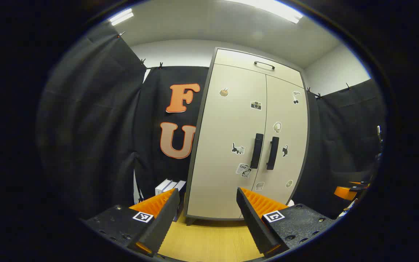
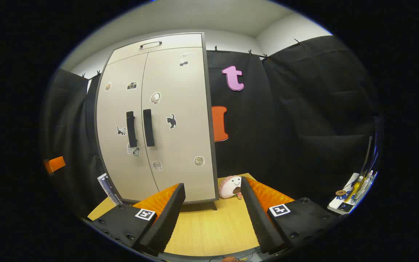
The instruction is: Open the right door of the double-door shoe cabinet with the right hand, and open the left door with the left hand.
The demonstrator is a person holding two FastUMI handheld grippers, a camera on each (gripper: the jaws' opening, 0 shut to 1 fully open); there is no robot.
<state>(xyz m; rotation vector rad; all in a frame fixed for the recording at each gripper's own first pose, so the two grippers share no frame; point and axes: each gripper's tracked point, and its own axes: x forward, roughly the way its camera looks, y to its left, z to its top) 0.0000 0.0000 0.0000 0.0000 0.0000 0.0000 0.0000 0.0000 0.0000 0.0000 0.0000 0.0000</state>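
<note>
A cream double-door shoe cabinet [image 1: 231, 145] [image 2: 176, 145] stands ahead with both doors closed and stickers on them. Two upright dark handles sit side by side at the middle: the left door's handle [image 1: 256, 150] [image 2: 131, 128] and the right door's handle [image 1: 272, 153] [image 2: 148, 127]. My left gripper [image 1: 206, 218] is open, low in the left gripper view, well short of the cabinet. My right gripper [image 2: 215, 214] is also open with nothing between its fingers, aimed at the cabinet's lower right corner. The right gripper [image 1: 347, 192] also shows at the far right edge of the left gripper view.
The floor [image 2: 209, 225] is light wood. A small plush toy [image 2: 230, 187] lies by the cabinet's right foot. White boxes [image 1: 169, 186] stand at its left side. A shelf with bottles [image 2: 355, 191] is at far right. Black cloth walls surround the booth.
</note>
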